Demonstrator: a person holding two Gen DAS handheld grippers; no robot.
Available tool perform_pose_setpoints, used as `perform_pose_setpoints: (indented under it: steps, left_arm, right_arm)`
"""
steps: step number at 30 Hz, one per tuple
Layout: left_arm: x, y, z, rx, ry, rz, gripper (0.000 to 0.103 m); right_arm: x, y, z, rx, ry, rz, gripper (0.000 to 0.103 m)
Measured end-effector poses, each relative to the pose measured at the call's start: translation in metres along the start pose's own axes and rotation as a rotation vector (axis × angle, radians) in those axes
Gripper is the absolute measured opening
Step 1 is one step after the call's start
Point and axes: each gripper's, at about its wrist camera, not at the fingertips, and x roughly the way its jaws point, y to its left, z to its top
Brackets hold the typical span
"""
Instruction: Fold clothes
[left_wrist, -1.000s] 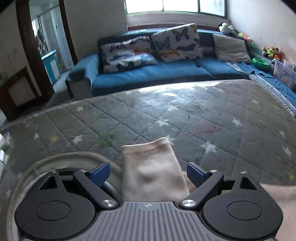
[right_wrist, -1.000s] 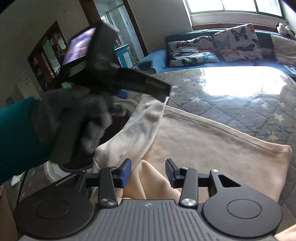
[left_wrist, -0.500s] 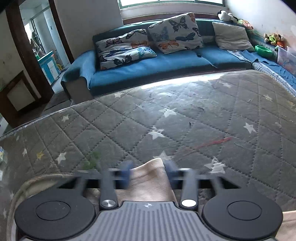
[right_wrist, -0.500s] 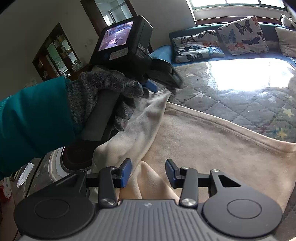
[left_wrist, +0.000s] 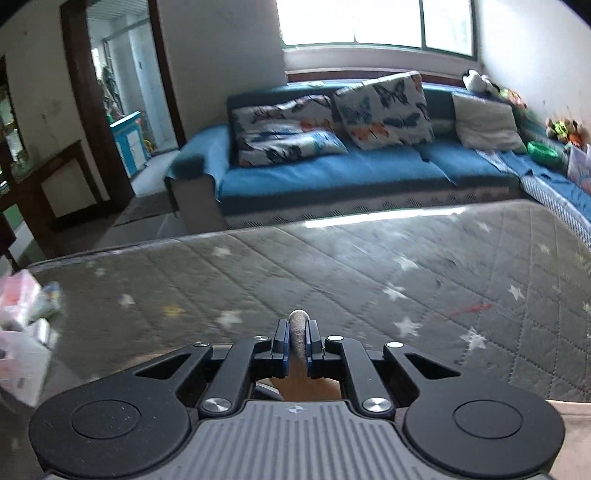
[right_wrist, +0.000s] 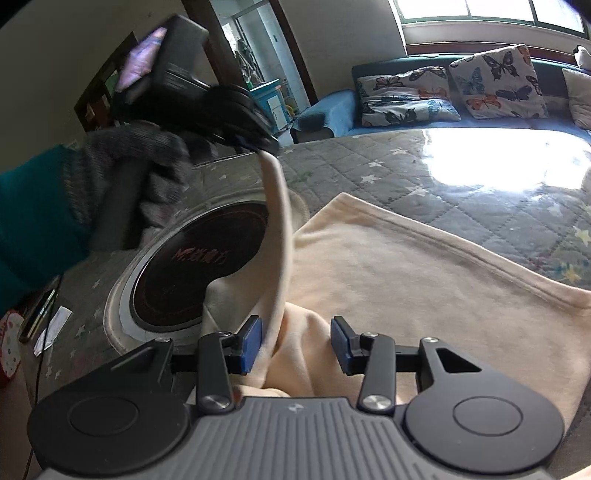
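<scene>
A beige garment (right_wrist: 406, 280) lies spread on the grey quilted star-print cover (right_wrist: 406, 166). My left gripper (left_wrist: 297, 332) is shut on the end of its sleeve (left_wrist: 299, 317), which pokes out as a narrow rolled edge between the blue pads. In the right wrist view the left gripper (right_wrist: 258, 144), held by a gloved hand (right_wrist: 140, 166), holds the sleeve (right_wrist: 277, 229) up in a taut strip above the cover. My right gripper (right_wrist: 295, 343) hovers low over the garment's near part, jaws partly apart. A bulge of cloth sits between its fingers, not squeezed.
A round dark cooktop (right_wrist: 199, 266) is set into the surface under the raised sleeve. A pen and paper slips (right_wrist: 40, 317) lie at the left edge. Beyond the cover stands a blue sofa (left_wrist: 351, 173) with butterfly cushions. Pale boxes (left_wrist: 22, 325) sit at the left.
My left gripper went from wide open around the sleeve end to shut on it, then rose, pulling the sleeve up off the surface. The right gripper stayed where it was.
</scene>
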Motion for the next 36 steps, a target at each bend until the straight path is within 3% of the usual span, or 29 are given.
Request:
perform_pose_setpoints:
  steps: [10, 12, 14, 20, 26, 28, 30, 36]
  left_arm:
    - [-0.059, 0.061, -0.014, -0.071, -0.063, 0.026, 0.009]
    - [-0.068, 0.074, -0.019, -0.083, -0.064, 0.039, 0.009]
    - [-0.075, 0.087, -0.026, -0.095, -0.064, 0.051, 0.009]
    - [-0.097, 0.128, -0.055, -0.14, -0.053, 0.092, 0.009]
    - [-0.112, 0.155, -0.094, -0.156, -0.006, 0.128, 0.009]
    - [-0.112, 0.16, -0.11, -0.145, 0.025, 0.145, 0.009]
    - [-0.112, 0.166, -0.124, -0.148, 0.052, 0.156, 0.009]
    - [-0.114, 0.169, -0.149, -0.134, 0.072, 0.165, 0.009]
  right_arm:
    - [0.002, 0.035, 0.0, -0.089, 0.013, 0.029, 0.038]
    - [0.007, 0.045, -0.002, -0.107, 0.043, 0.047, 0.023]
    - [0.007, 0.055, -0.005, -0.131, 0.055, 0.059, 0.016]
    - [-0.003, 0.094, -0.018, -0.259, 0.076, 0.114, 0.008]
    - [0.001, 0.126, -0.035, -0.354, 0.128, 0.14, 0.008]
    - [0.003, 0.135, -0.042, -0.381, 0.147, 0.141, 0.012]
    - [0.003, 0.139, -0.046, -0.391, 0.163, 0.145, 0.023]
    - [-0.021, 0.14, -0.043, -0.38, 0.116, 0.138, 0.032]
